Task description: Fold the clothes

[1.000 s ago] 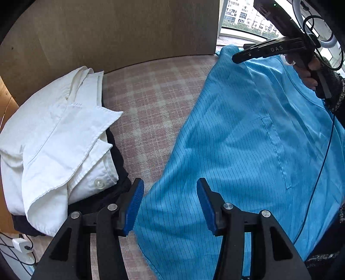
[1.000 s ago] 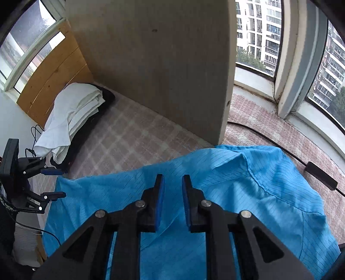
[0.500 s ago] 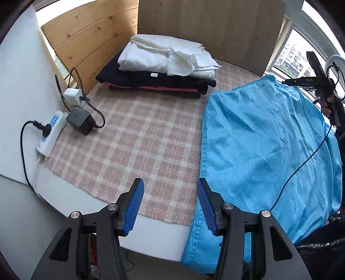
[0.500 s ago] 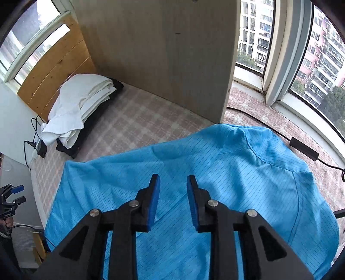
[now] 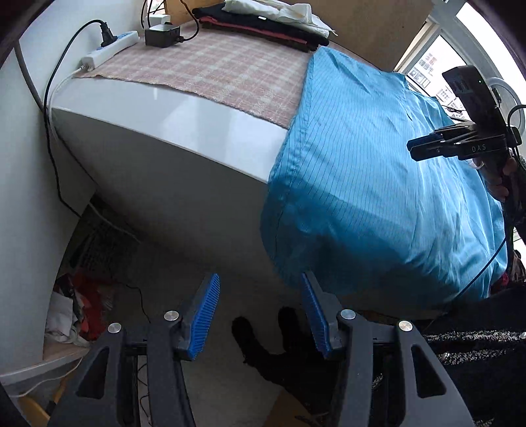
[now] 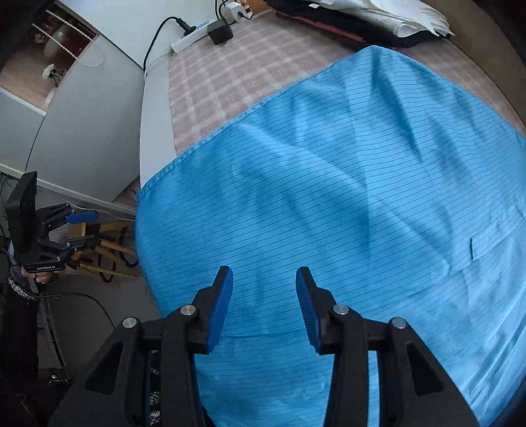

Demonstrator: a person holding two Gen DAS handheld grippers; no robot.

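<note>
Left wrist view: left gripper (image 5: 259, 312) parted about halfway, holding nothing, off the table's (image 5: 184, 124) near edge. One blue garment (image 5: 378, 170) spread across the checked cloth (image 5: 210, 65), hem draped over the edge, likely laid flat for folding. One folded stack (image 5: 279, 19) at the far end.

Right wrist view: right gripper (image 6: 264, 307) above the garment's middle, jaws moderately apart, clamping nothing.
</note>
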